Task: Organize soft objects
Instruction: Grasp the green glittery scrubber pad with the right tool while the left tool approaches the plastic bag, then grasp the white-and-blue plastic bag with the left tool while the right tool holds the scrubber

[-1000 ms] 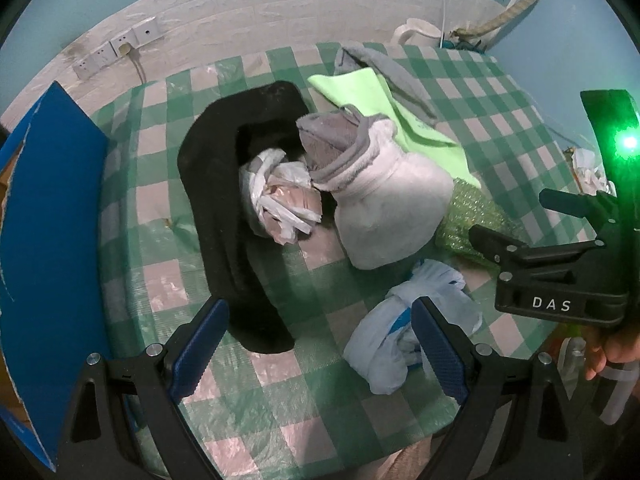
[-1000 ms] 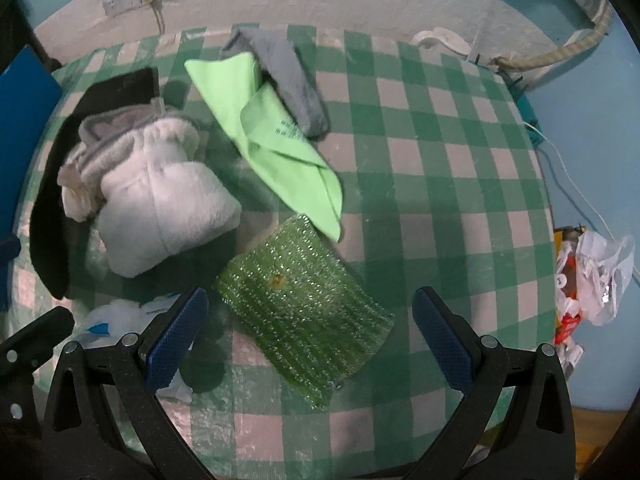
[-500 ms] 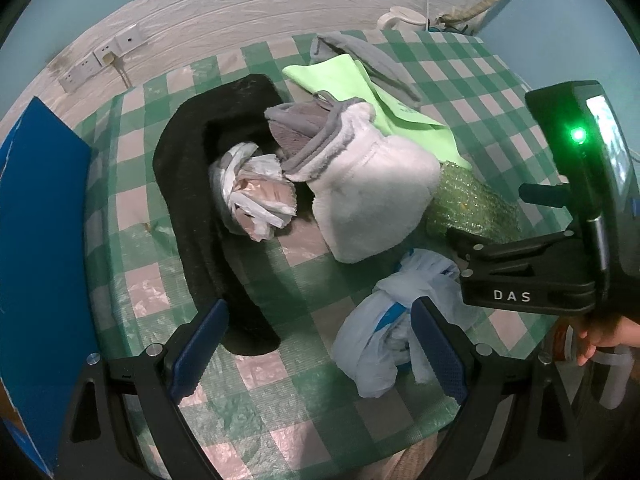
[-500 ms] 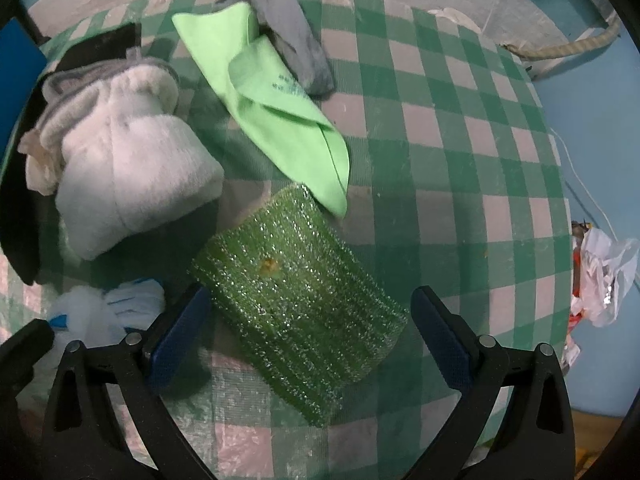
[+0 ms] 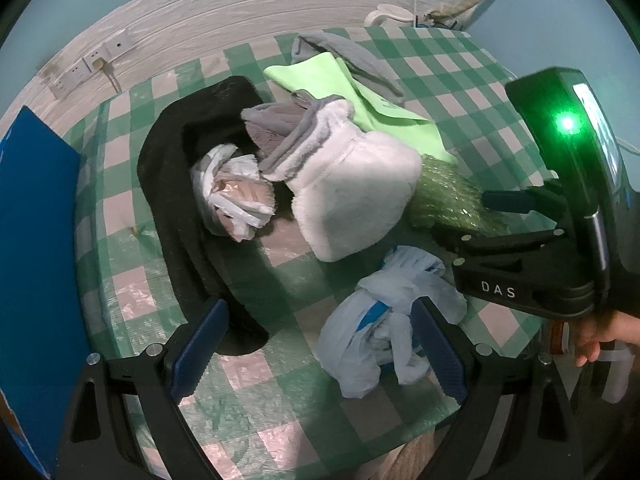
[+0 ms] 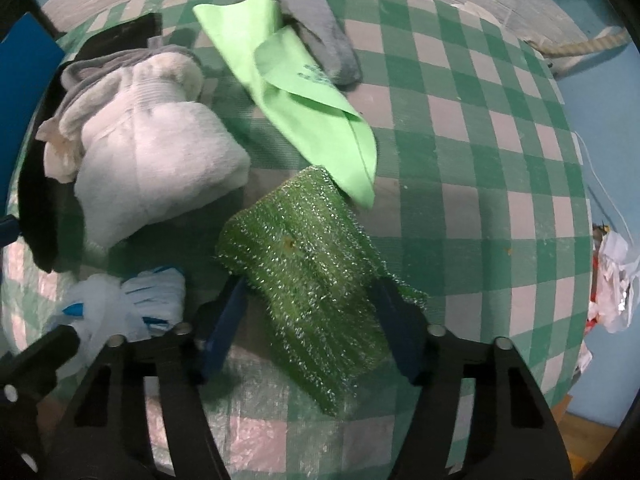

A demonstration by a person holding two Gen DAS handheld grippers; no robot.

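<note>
Left wrist view: green-checked tablecloth (image 5: 352,60), wall sockets (image 5: 92,66) far ahead, "DAS" on right claw (image 6: 310,300), just closing, grasping green scrubber (image 6: 308,280); left claw (image 5: 316,344) released.

Bare tablecloth (image 6: 460,128) right; white fleece (image 6: 160,160) crowds left.

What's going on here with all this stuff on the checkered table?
A person is sorting soft things on a green checkered table with a hand-held gripper in each hand. The right hand-held gripper points down at a sparkly green scouring pad; its jaws have just been closing, and the pad now bulges up between them. The left hand-held gripper is open, holding nothing, above a knotted white plastic bag. A fluffy white sock, a light green cloth, a grey sock and a black cloth lie nearby.
</note>
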